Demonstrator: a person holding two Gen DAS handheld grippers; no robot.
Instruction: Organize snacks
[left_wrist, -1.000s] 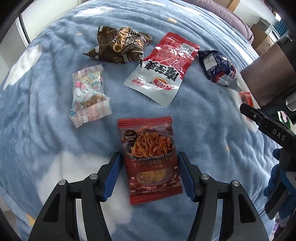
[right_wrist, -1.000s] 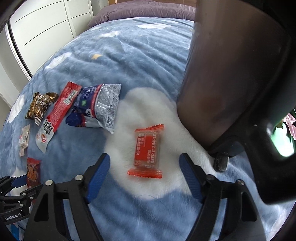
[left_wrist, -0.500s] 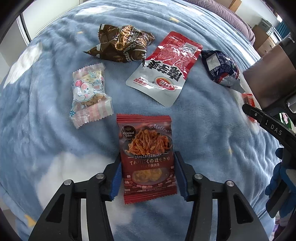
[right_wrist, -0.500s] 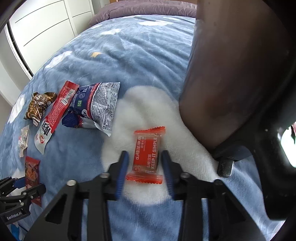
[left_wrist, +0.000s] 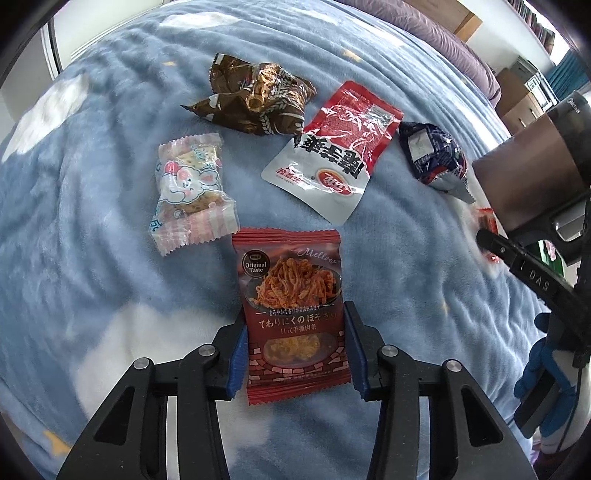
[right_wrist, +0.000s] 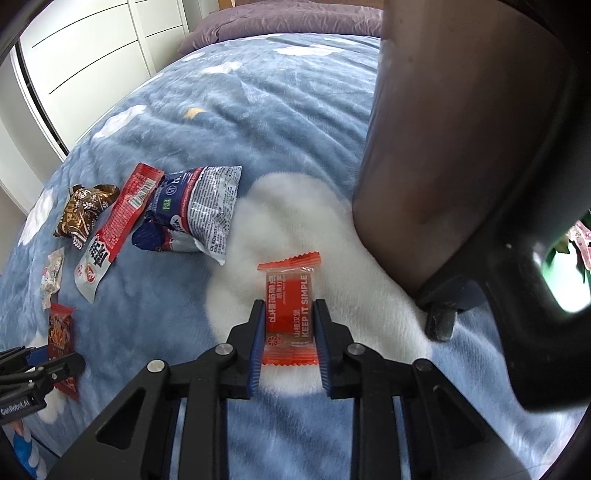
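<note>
My left gripper (left_wrist: 293, 350) is shut on a dark red meat-floss packet (left_wrist: 293, 295) that lies on the blue blanket; it also shows in the right wrist view (right_wrist: 61, 332). My right gripper (right_wrist: 289, 332) is shut on a small orange "KEEP IT SIMPLE" packet (right_wrist: 290, 295) on a white cloud patch. Loose on the blanket are a pink mouse-print packet (left_wrist: 188, 192), a brown crumpled wrapper (left_wrist: 255, 98), a red-and-white pouch (left_wrist: 332, 147) and a navy packet (left_wrist: 432, 155).
A large dark brown bin (right_wrist: 461, 129) stands close on the right of the orange packet, also in the left wrist view (left_wrist: 532, 173). White wardrobe doors (right_wrist: 85, 55) are at the far left. A purple pillow (right_wrist: 280, 22) lies at the bed's far end.
Both grippers have closed from wide open onto their packets: the left on the meat-floss packet, the right on the orange packet.
</note>
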